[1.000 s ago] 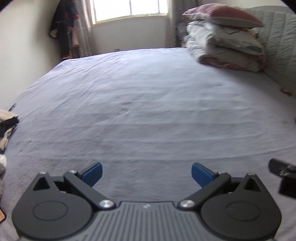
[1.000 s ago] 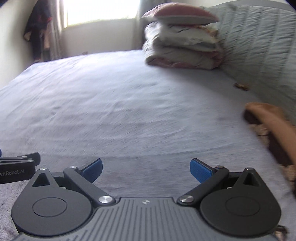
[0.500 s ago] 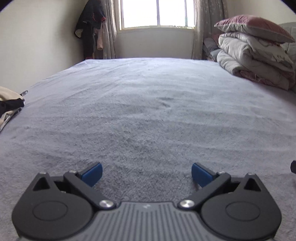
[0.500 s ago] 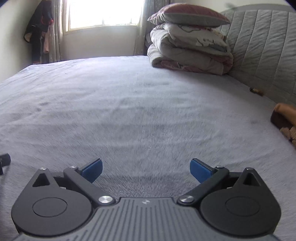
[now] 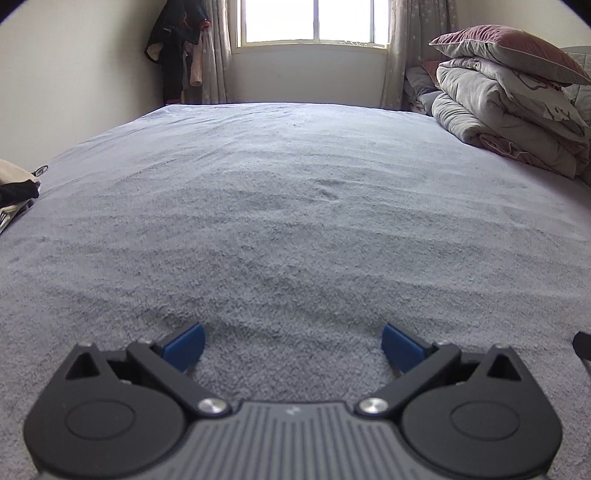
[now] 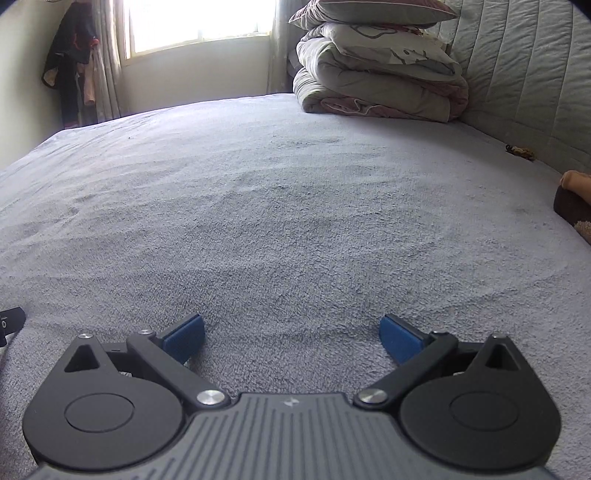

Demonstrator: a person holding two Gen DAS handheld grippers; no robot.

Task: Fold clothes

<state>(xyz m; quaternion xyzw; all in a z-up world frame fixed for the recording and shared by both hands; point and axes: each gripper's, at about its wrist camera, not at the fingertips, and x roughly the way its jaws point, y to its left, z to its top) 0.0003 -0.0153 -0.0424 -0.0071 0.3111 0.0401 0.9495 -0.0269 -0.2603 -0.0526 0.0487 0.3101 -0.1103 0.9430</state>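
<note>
Both wrist views sit low over the bed (image 5: 295,221) – facing the window (image 5: 314,22), sharing it.

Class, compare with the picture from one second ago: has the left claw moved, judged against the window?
Yes. The left claw has swung right: the window now sits centred above it, having started at upper left.

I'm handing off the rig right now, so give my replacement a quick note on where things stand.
Left tool: open, empty, low over the grey fleece bed cover.
Right tool: open, empty, same height.
Clothes: cream-and-black heap at the left bed edge; brown-and-tan garment at the right edge.
Done: nothing folded in view.
Left: fetch a garment, spread it mid-bed, fold.
</note>
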